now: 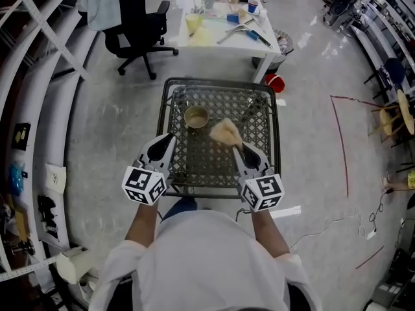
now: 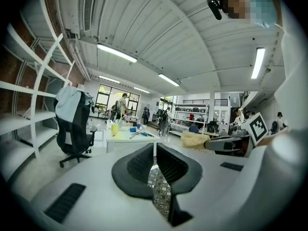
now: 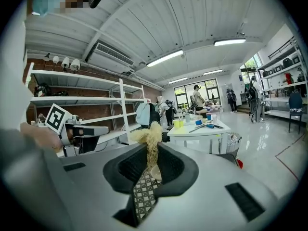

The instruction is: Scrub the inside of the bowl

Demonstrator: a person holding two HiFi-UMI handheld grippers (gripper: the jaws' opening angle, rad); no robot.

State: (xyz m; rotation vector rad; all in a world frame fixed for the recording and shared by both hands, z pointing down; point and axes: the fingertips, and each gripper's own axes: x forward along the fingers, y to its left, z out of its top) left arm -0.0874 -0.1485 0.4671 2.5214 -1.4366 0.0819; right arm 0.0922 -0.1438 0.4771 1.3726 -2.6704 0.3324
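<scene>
The bowl (image 1: 196, 117) stands upright on the mesh table (image 1: 207, 166). The right gripper (image 1: 237, 149) is clamped on a fibrous scrubber (image 1: 225, 133) and holds it just right of the bowl, positioned for insertion. The left gripper (image 1: 170, 138), jaws closed and empty, waits left of the bowl, probably to steady it.

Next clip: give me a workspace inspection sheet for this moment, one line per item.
Surface: dark metal lattice table.
Job's things: tan bowl upright on the lattice; yellow fibrous scrubber held right of the bowl, outside it.
Clutter: nothing seen on the lattice beyond the bowl.
Grippers: left gripper jaws together, empty; right gripper jaws clamped on the scrubber.
Cables: thin white cable on the floor at right.
Surroundings: white table with cups and tools, office chair, shelving.
</scene>
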